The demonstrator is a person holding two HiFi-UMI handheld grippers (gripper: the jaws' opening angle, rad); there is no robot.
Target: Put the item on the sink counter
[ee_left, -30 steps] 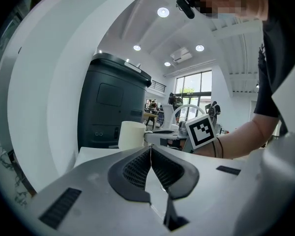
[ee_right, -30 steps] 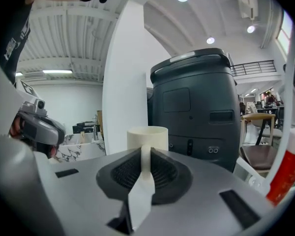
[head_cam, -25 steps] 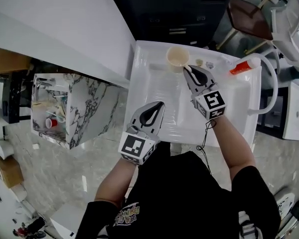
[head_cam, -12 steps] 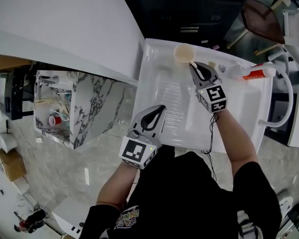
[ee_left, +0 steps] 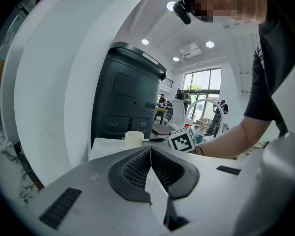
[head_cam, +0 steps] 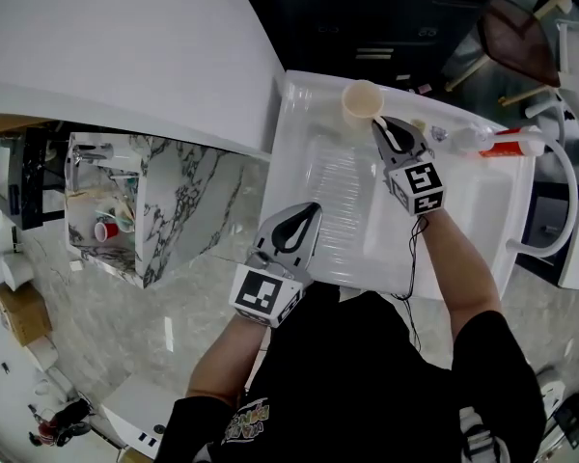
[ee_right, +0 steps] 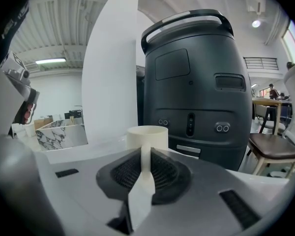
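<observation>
Mug (head_cam: 362,102) at the far end of the white table (head_cam: 318,177), its handle clenched in the right tongs (head_cam: 381,128). Left tongs (head_cam: 304,215) closed together, empty, well apart.

A grey marbled floor (head_cam: 164,326) spreads beside a white curved wall (head_cam: 125,46); a dark cabinet (ee_right: 196,82) (rounded top) stands near a brown chair (ee_right: 274,152), under ceiling spotlights (ee_left: 210,44).
</observation>
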